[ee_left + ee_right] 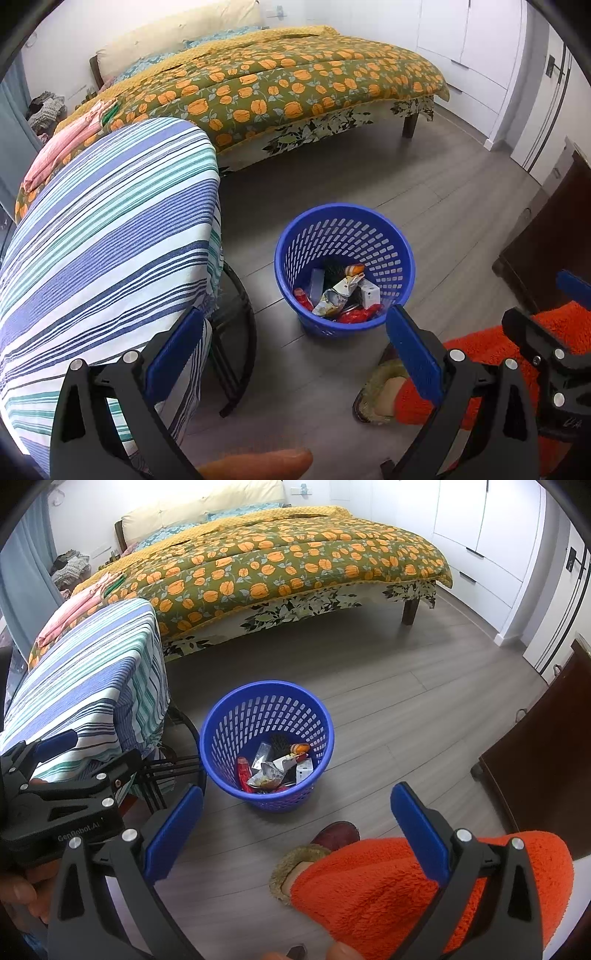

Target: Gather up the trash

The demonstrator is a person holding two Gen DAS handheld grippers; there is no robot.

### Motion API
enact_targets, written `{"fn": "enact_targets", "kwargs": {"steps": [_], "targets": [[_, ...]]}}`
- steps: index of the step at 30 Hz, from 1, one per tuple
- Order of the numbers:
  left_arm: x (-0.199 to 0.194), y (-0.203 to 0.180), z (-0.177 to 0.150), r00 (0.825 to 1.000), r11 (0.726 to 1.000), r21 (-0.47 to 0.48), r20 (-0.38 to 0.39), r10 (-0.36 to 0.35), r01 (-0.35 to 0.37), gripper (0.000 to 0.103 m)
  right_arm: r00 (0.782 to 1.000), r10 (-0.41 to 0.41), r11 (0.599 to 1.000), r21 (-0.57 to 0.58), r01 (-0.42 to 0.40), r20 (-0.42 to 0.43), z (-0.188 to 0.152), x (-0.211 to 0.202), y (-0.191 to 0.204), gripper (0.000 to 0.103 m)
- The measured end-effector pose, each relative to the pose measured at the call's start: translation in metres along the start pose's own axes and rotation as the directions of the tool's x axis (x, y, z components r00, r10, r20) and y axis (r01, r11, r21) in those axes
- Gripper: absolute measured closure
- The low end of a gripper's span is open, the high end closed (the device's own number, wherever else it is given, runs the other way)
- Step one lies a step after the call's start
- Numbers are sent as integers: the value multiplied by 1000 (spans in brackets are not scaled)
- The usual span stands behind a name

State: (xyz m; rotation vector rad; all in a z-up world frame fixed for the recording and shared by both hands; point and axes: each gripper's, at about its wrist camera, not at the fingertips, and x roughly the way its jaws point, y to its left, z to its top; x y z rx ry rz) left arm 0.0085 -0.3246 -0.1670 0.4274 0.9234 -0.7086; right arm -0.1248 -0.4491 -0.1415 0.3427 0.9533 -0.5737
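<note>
A blue perforated waste basket point(345, 236) point(266, 709) stands on the grey wood floor. Inside it lie several pieces of trash point(338, 295) point(275, 768): crumpled wrappers, red packets, a small white box. My left gripper point(295, 350) hangs open and empty above the floor, just short of the basket. My right gripper point(297, 825) is also open and empty, held near and above the basket. In the right wrist view the left gripper's black body point(62, 801) shows at the left edge; the right gripper's blue finger point(572, 288) shows at the right of the left wrist view.
A striped cloth covers a table point(107, 236) point(92, 675) on black curved legs, left of the basket. A bed with an orange-flowered quilt point(295, 81) point(295, 554) fills the back. A dark wooden cabinet point(535, 768) stands at right. An orange fleece leg point(406, 890) and furry slipper point(295, 860) are below.
</note>
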Motion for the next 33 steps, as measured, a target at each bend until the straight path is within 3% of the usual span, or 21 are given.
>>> {"fn": "enact_targets", "kwargs": {"steps": [24,33], "targets": [[-2,6,-2,1000,1000,-19,9,13,-13,7,1000,5,1000,0,-5,-10,-7,5,5,5],[3,8,-1,1000,1000,-24,-26,6,-7,7,1000,5,1000,0,-5,-14,-7,5,6,5]]}}
